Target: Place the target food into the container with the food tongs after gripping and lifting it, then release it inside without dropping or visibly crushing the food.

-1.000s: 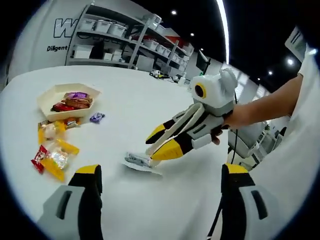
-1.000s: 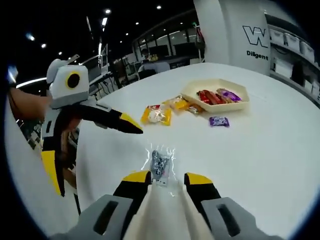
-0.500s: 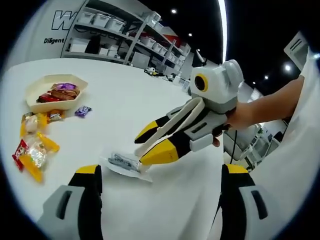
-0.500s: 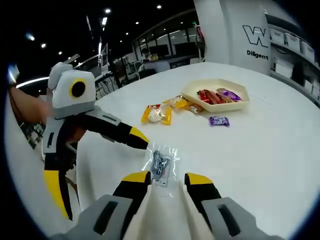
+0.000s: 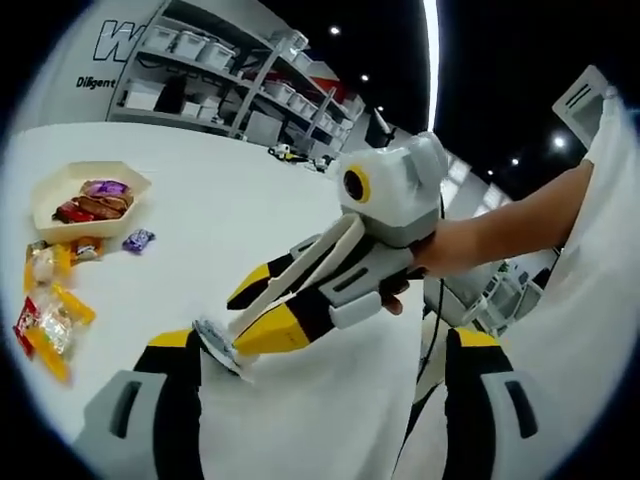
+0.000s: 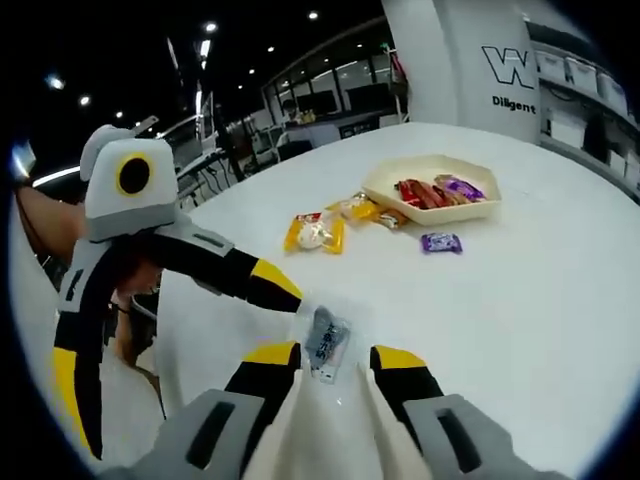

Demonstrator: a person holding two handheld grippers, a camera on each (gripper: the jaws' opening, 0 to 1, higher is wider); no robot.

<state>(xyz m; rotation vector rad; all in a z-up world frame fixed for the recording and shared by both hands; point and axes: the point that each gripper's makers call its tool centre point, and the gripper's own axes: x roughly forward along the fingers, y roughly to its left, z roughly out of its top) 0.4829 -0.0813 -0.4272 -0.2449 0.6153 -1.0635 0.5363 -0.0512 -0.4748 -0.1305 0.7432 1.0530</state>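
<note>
While tongs [image 6: 322,372] grip, packet [image 6: 327,343] between tips.

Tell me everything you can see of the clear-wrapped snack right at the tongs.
The clear-wrapped snack is a small flat packet: glossy see-through film with a crinkled sealed edge around a dark grey-blue printed middle. In the right gripper view it sits just past the cream food tongs held in the right gripper, tilted with one end raised off the white table. The left gripper has a yellow tip close beside it. In the left gripper view the snack looks pinched at the tongs' tip; contact is unclear.
</note>
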